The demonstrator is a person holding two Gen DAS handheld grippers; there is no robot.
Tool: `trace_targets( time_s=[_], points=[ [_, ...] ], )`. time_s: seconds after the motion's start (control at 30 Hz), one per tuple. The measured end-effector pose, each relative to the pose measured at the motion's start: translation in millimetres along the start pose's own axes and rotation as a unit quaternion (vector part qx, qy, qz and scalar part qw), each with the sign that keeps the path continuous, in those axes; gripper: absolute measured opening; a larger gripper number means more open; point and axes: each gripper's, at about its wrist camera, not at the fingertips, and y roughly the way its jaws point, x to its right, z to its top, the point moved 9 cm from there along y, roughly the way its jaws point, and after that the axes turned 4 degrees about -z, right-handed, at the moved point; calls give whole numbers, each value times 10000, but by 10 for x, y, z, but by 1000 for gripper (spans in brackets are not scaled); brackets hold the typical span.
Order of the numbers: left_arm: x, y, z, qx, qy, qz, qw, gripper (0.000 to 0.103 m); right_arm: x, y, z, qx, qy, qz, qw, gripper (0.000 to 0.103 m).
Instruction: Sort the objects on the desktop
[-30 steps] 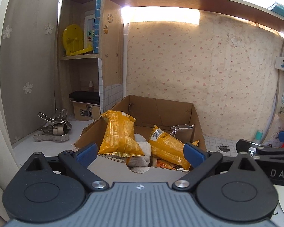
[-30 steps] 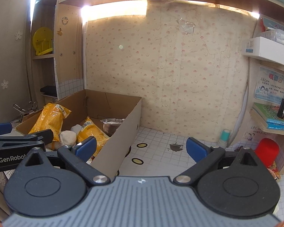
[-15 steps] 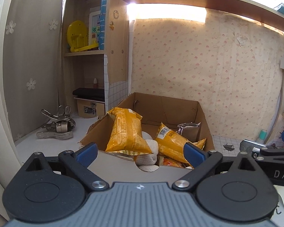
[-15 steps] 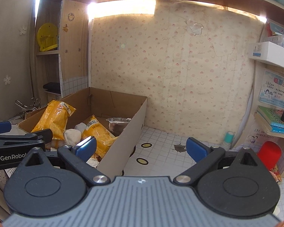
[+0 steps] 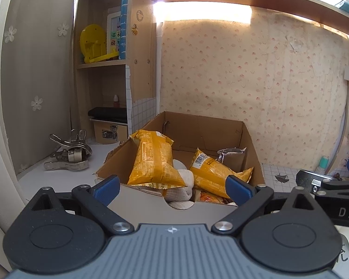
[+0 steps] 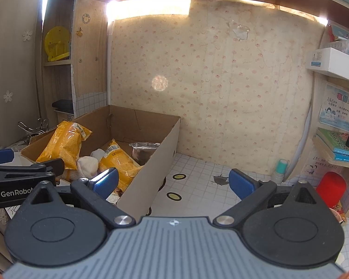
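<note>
Now both grippers are spread wide and hold nothing. The left gripper points at the near wall of the box, and its blue pads stand apart on either side of the bags. The right gripper is beside the box's right wall, over the tiled desk. In the box, one yellow bag stands tilted at 11 o'clock from the left gripper, and a second yellow bag lies at 1 o'clock, partly hidden behind the right pad. Between them is a white soft thing; I cannot tell what it is, because the box's front wall cuts it off. A silver pouch stands at the back right, touching the box wall. Something orange is under the second bag, but it is too hidden to name. Outside the box, at 10 o'clock in the left view, metal clips lie in a pile on the desk. In the right view, at 3 o'clock, a red can is half behind the gripper's arm, and a small teal bottle stands by the wall at 2 o'clock. The left gripper's side enters that view from 9 o'clock, cut off by the edge.
</note>
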Motion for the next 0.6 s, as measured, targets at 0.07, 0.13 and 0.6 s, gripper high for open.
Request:
trace_targets(
  time_s=[0.07, 0.13, 0.6],
  points=[
    [10, 3, -6, -10, 17, -3, 10000, 100, 16, 4, 0, -4, 7, -1, 10000, 98],
    [16, 6, -12, -20, 31, 0, 10000, 100, 19, 7, -4, -10, 8, -2, 10000, 98],
    [34, 28, -34, -73, 63, -27, 10000, 100, 47, 33, -30, -56, 5, -18, 10000, 98]
  ],
)
